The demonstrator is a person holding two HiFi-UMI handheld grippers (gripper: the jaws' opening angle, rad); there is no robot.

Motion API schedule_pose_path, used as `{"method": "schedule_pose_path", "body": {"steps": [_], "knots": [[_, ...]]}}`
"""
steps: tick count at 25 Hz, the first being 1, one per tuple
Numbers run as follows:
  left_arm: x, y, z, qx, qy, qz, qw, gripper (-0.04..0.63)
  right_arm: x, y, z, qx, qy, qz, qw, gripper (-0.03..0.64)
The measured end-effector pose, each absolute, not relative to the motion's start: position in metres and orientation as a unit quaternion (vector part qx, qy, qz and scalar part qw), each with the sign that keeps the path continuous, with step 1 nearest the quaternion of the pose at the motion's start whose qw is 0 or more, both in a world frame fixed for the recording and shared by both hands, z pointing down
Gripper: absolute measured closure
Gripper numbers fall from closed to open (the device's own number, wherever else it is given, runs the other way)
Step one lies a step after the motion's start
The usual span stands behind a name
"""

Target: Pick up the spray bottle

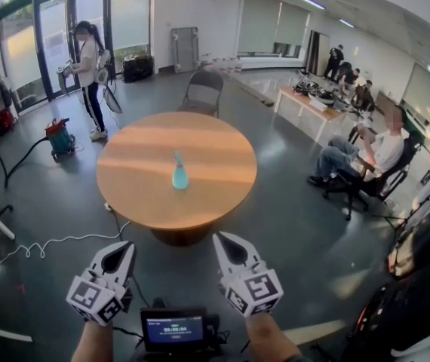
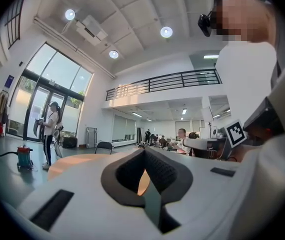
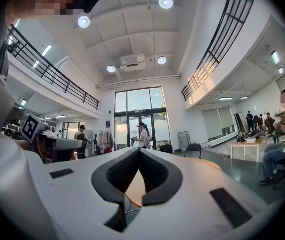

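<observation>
A light blue spray bottle (image 1: 179,171) stands upright near the middle of a round wooden table (image 1: 222,194). My left gripper (image 1: 121,252) and right gripper (image 1: 226,245) are held side by side short of the table's near edge, both pointing level toward it, both shut and empty. In the left gripper view the left gripper (image 2: 144,153) has its jaws together, with a sliver of table top (image 2: 70,161) past them. The right gripper (image 3: 139,152) in the right gripper view is likewise closed. The bottle is hidden behind the jaws in both gripper views.
A folding chair (image 1: 202,90) stands at the table's far side. A person with a backpack (image 1: 90,66) and a red vacuum (image 1: 59,137) with hose are at far left. Seated people (image 1: 358,151) and desks are at right. A white cable (image 1: 49,243) lies on the floor.
</observation>
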State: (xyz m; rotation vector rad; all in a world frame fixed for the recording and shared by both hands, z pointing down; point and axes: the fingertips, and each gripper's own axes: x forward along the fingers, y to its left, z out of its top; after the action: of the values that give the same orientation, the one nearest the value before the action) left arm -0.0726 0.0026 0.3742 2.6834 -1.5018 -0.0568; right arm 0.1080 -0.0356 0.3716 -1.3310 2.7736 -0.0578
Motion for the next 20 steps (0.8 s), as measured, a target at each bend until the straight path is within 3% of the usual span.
{"method": "schedule_pose_path", "body": {"steps": [20], "knots": [[-0.151,-0.157,0.378,0.909,-0.410,-0.045,0.054,0.594,0.024,-0.169,0.372,-0.494,0.869,-0.023,-0.008,0.609]]}}
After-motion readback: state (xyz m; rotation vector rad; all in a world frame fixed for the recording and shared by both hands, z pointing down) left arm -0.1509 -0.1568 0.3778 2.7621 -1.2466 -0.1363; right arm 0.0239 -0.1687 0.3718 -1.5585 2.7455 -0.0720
